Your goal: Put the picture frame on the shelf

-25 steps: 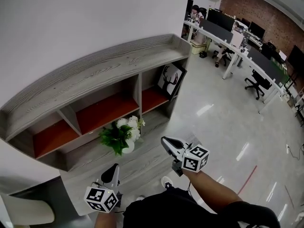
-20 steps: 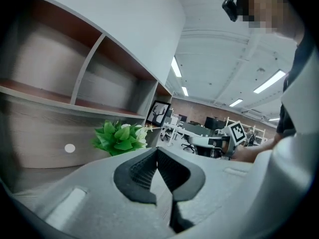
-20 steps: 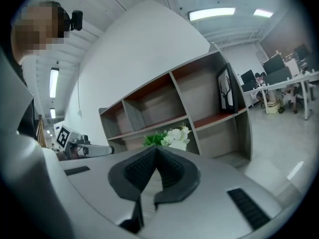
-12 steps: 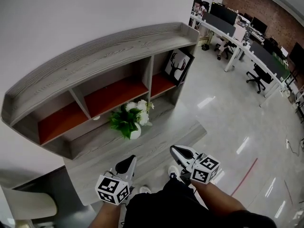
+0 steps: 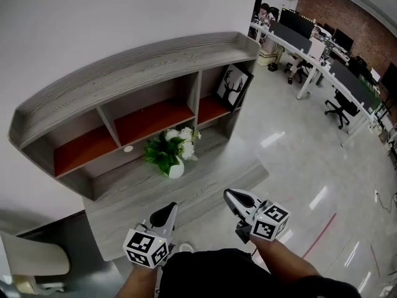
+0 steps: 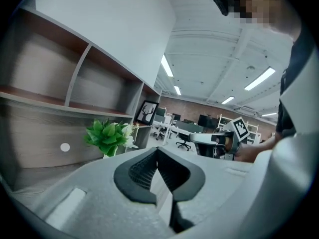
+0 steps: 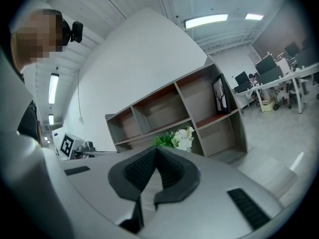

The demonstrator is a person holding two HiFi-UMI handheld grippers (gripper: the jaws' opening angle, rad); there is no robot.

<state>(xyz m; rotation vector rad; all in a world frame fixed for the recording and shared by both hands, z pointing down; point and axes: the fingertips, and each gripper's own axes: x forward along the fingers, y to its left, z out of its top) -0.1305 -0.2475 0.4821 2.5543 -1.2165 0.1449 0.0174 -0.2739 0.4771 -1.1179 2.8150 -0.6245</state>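
The black picture frame (image 5: 234,87) with a white deer print stands leaning in the right-hand compartment of the grey wooden shelf (image 5: 142,67); it also shows as the frame (image 6: 146,112) and the frame (image 7: 218,95) in the gripper views. My left gripper (image 5: 164,213) and right gripper (image 5: 232,196) hang low in front of my body, well short of the shelf. Both are shut with nothing between them: the left gripper (image 6: 157,150) and the right gripper (image 7: 157,151) have their pads meeting at the tip.
A white pot of green leaves and white flowers (image 5: 170,153) stands on the shelf's lower ledge. A low grey platform (image 5: 205,188) lies before the shelf. Desks and office chairs (image 5: 335,107) fill the right back. A white chair (image 5: 34,262) sits at bottom left.
The head view has shifted, so the shelf now sits more to the middle and right. Both grippers have sunk a little lower in the view and stay shut and empty.
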